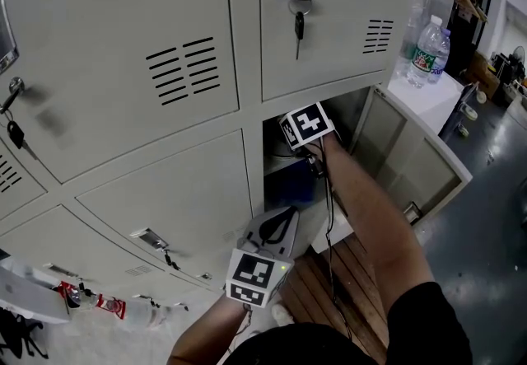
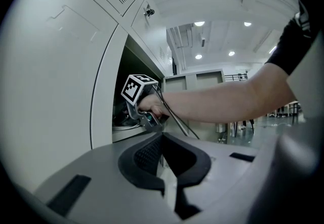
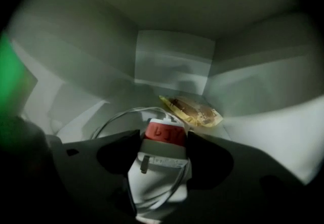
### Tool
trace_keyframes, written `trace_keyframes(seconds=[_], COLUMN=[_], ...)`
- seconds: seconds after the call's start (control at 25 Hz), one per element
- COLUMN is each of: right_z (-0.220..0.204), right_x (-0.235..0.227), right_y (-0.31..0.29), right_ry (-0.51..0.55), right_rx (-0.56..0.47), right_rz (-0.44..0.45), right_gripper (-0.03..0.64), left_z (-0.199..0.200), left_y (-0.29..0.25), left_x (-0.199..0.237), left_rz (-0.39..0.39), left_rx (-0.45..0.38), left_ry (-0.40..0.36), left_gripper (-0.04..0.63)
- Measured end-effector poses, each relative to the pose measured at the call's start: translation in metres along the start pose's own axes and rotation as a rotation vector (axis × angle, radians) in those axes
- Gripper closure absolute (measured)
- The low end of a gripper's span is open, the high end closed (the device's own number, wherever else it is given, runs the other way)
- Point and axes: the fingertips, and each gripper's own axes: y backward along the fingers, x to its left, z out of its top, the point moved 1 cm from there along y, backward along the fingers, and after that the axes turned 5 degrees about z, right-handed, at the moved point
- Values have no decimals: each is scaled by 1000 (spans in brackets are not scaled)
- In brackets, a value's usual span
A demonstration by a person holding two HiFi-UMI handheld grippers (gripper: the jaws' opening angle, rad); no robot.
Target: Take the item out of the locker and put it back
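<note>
Right gripper view: reaching into the open locker [image 3: 172, 61] w/ the right gripper [image 3: 164, 136], angling down toward the compartment floor. Holding jaws spread wide and straddling the item [image 3: 159, 167], a white block w/ a red-taped end and a thin white cable [image 3: 114, 119] looping off it. Resting pads just beside its sides w/o visibly squeezing, so prob. not gripping yet. Finding the item inside the locker, on its floor, in front of a yellow packet [image 3: 192, 110] by the rear wall. Parking the left gripper [image 1: 290, 213] outside, in front of the opening, level, jaws closed on nothing.

Weighing the risks from here:
- Closing only on the taped tip, letting the rest of the block pivot and slip out during the lift.
- Snagging the loose cable on a jaw or the locker lip and dragging it, maybe pulling the packet along.
- Closing off-centre and shoving the block sideways instead of clamping it.
- Clipping the open door [image 1: 416, 157] or the frame w/ the marker cube while backing out of such a tight, dark space.
</note>
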Motion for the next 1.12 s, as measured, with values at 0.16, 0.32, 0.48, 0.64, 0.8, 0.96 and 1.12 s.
trace_keyframes(seconds=[0.16, 0.32, 0.48, 0.64, 0.8, 0.96, 1.12], right_z=[2, 2, 1, -1, -15, -27, -36], right_x=[3, 4, 5, 9, 14, 21, 21], right_y=[2, 4, 10, 18, 36, 55, 70], right_ry=[46, 75, 114, 167, 185, 158, 147], right_rx=[-25, -48, -85, -167, -252, -303, -336], right_rz=[-19, -50, -85, -121, -171, -187, -214], right_gripper=[337, 341, 342, 344, 344, 344, 344], left_z=[0, 0, 1, -5, -10, -12, -14], left_y=[1, 5, 12, 23, 32, 40, 46], left_x=[-2, -3, -4, -5, -3, -3, -9], left_rz=[-5, -2, 3, 7, 8, 4, -14], left_rx=[-1, 1, 0, 8, 20, 32, 30], left_ry=[-4, -7, -6, 3, 9, 19, 25], left_gripper=[591, 591, 592, 591, 592, 591, 592])
